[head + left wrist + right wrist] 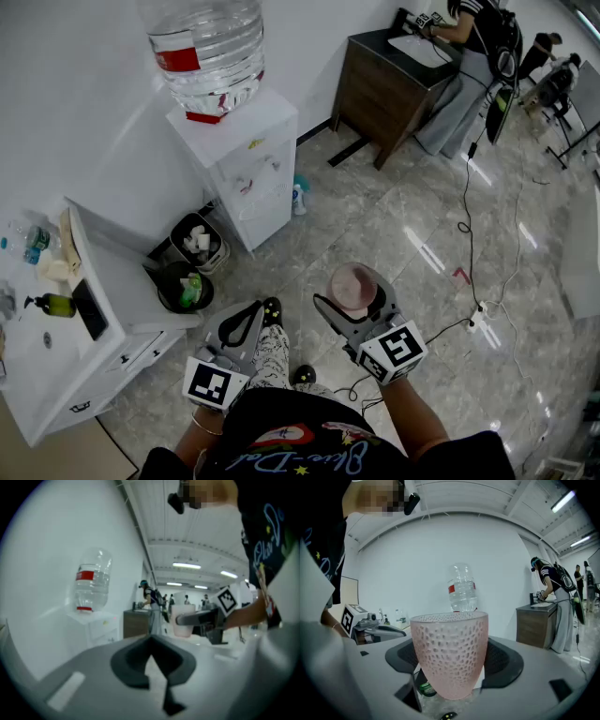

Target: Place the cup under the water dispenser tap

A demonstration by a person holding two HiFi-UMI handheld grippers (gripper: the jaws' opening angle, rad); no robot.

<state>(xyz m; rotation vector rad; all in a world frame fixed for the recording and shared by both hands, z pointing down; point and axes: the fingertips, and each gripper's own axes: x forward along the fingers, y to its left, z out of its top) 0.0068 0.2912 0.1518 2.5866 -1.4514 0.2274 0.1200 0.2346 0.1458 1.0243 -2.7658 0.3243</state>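
A pink dimpled cup stands upright between the jaws of my right gripper, which is shut on it above the marble floor. In the right gripper view the cup fills the middle, with the jaw pads against its two sides. The white water dispenser stands against the far wall with an upturned clear bottle on top, some way ahead of the cup. My left gripper hangs lower left, shut and empty. The dispenser shows left of it.
Two bins with rubbish stand left of the dispenser. A white sink cabinet with bottles is at the left. At the back right a person works at a brown desk. Cables trail over the floor at the right.
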